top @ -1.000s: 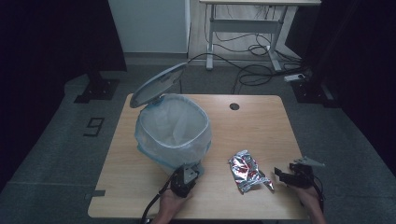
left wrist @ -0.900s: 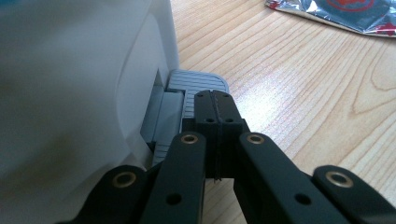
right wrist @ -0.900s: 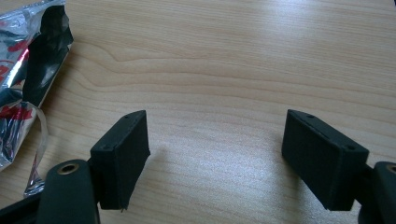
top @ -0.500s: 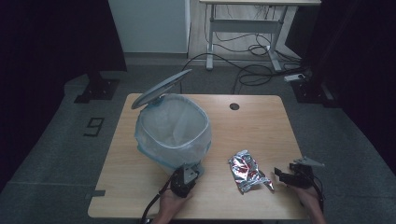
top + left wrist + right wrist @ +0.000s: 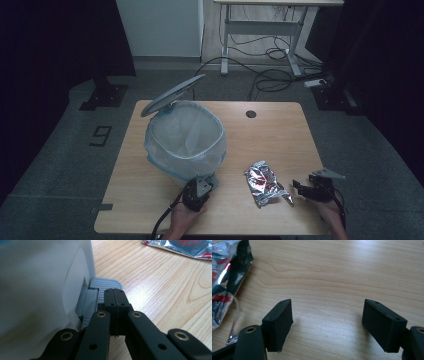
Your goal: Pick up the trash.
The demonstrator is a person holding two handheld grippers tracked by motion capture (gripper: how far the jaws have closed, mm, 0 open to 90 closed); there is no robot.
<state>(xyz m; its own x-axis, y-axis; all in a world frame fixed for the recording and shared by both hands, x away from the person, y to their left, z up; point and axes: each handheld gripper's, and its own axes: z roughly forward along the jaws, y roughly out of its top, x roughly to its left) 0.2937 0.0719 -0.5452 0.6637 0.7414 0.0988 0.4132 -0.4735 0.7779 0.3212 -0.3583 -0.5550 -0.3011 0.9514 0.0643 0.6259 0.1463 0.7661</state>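
Note:
A white pedal bin (image 5: 185, 140) with a pale blue liner stands left of centre on the wooden table, its grey lid (image 5: 172, 95) tilted up and open. My left gripper (image 5: 204, 182) is at the bin's near foot. In the left gripper view it (image 5: 114, 293) is shut, its tips resting on the ribbed grey pedal (image 5: 105, 284) beside the bin wall (image 5: 37, 290). A crumpled silver and red wrapper (image 5: 265, 182) lies flat to the right. My right gripper (image 5: 299, 188) rests just right of it, open (image 5: 327, 312) with bare wood between the fingers; the wrapper (image 5: 227, 272) lies off its left jaw.
The table (image 5: 280, 135) has a round cable hole (image 5: 251, 114) at the back. Its near edge runs just behind both hands. A second desk (image 5: 260, 30) and loose cables (image 5: 270, 80) are on the floor beyond.
The bin's lid has swung further up and now shows more edge-on. Both grippers and the wrapper stay where they were.

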